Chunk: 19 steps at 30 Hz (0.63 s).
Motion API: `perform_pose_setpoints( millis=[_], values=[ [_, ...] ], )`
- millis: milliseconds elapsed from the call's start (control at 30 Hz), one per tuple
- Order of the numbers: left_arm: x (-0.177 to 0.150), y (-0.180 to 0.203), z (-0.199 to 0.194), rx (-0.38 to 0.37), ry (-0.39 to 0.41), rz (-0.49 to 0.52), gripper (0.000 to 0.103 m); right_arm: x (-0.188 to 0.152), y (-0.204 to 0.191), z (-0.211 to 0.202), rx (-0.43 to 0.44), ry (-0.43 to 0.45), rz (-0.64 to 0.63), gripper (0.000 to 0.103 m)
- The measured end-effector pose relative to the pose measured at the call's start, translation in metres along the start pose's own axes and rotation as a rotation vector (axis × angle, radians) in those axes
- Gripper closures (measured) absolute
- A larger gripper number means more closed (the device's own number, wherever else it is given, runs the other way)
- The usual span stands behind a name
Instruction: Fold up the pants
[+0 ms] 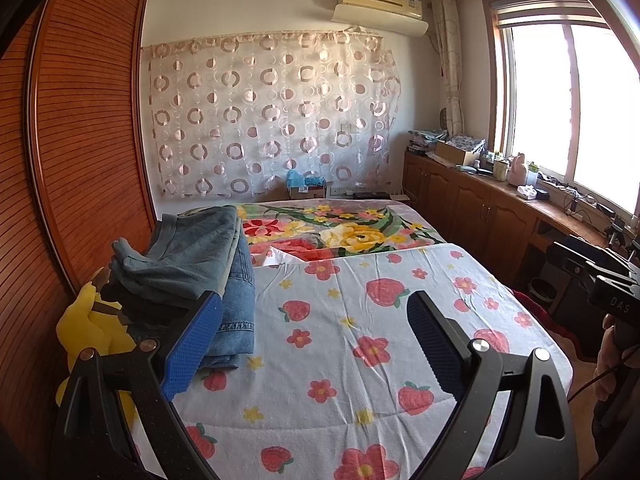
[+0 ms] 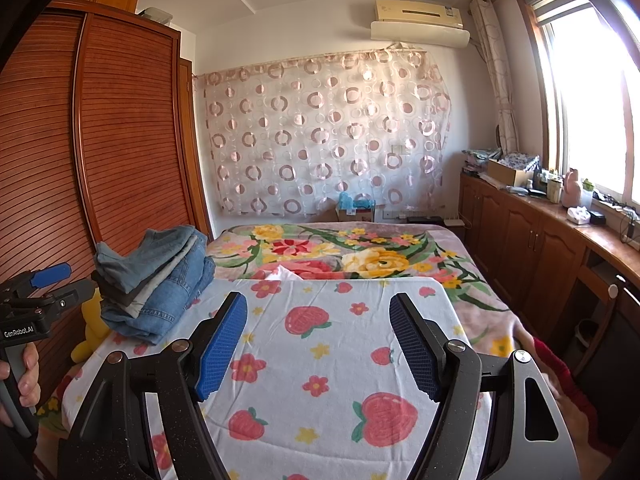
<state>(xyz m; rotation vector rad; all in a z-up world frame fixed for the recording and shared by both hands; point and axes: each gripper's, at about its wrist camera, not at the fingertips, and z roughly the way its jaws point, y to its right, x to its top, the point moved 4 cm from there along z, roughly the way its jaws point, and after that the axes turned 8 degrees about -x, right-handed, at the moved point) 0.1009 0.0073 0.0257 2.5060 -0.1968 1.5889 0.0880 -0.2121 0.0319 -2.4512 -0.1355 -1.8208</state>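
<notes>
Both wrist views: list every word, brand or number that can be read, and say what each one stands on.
"DAS" on the black body of the right gripper, seen at the right edge of the left wrist view.
"GenRobot.AI" on the black body of the left gripper, seen at the left edge of the right wrist view.
Sticker on the air conditioner: too small to read.
Label on the cardboard box beyond the bed: blurred, unreadable.

I stand in a home bedroom. Ahead at twelve o'clock lies a bed (image 2: 472, 280) under a strawberry-print sheet (image 2: 340, 340). A slatted wooden wardrobe (image 2: 120, 140) fills nine o'clock; a circle-patterned curtain (image 2: 320, 132) and wall air conditioner (image 2: 420, 20) sit beyond, with cluttered wooden cabinets (image 2: 532, 236) beneath the window (image 2: 592, 112) at two o'clock.
</notes>
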Motion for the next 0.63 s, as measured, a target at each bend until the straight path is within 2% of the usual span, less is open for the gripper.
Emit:
perform_pose_setpoints(
  millis=[633],
  values=[
    [-0.001,-0.0005,-0.0002,-0.001,-0.001,-0.001,0.009,-0.0002,0.0005,-0.0002,-0.002,0.004,-0.002,0.027]
  ],
)
